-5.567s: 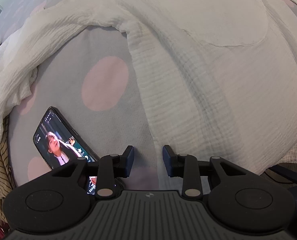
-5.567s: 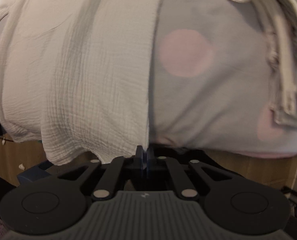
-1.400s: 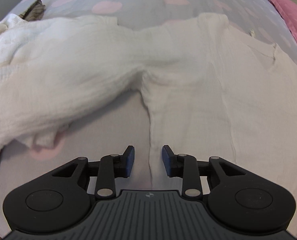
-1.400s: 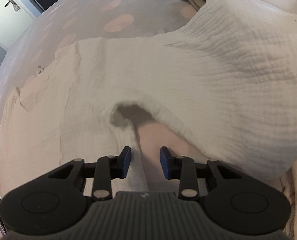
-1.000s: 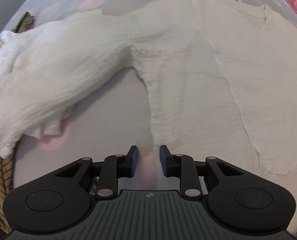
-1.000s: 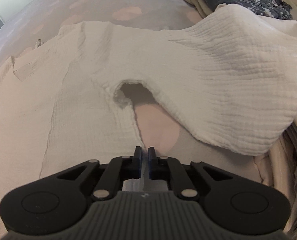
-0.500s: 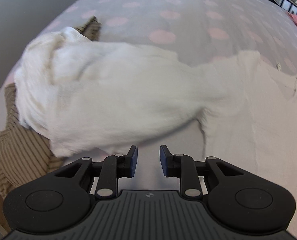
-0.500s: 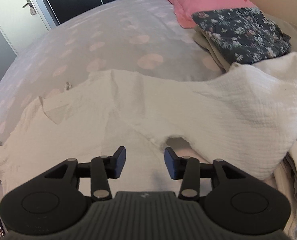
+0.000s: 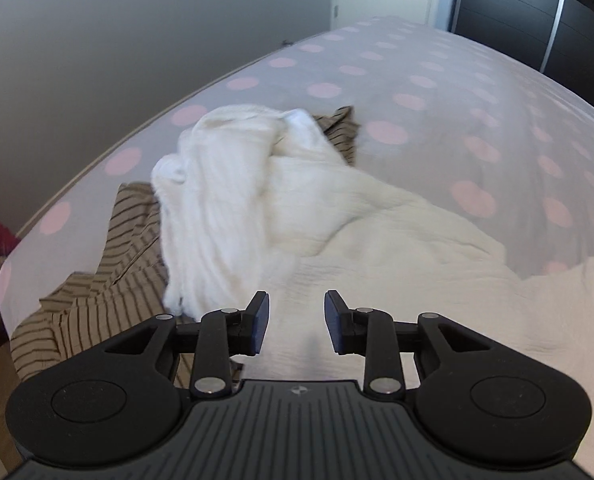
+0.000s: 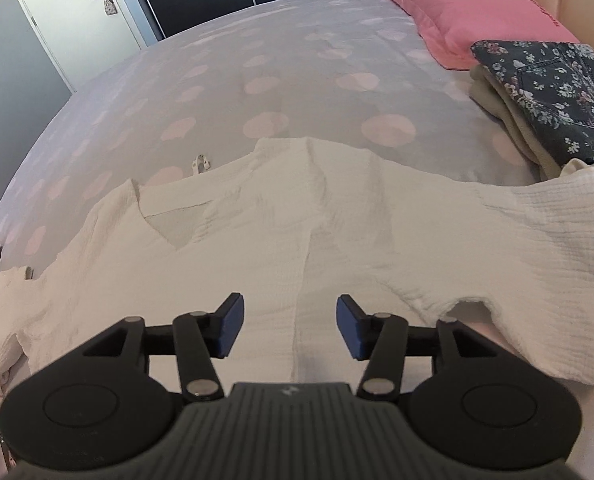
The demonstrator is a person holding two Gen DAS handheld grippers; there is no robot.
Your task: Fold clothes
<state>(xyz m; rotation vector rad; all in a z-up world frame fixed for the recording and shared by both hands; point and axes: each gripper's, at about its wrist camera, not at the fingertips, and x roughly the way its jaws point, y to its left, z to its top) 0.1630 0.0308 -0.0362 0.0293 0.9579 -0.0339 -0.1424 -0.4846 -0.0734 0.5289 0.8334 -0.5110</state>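
Observation:
A white crinkled shirt lies spread flat on the bed, V-neck to the upper left, one sleeve stretched to the right. My right gripper is open and empty just above the shirt's body. In the left wrist view the other sleeve lies bunched and crumpled toward the bed's left edge. My left gripper is open and empty above that sleeve's base.
A brown striped garment lies under the bunched sleeve at the bed's left edge. A folded floral garment on a beige one and a pink pillow lie at the right. The bedsheet is grey with pink dots.
Both grippers have lifted and drawn back from the shirt. The right gripper, shut one second ago, has opened wide. The left view has swung left to the bunched sleeve.

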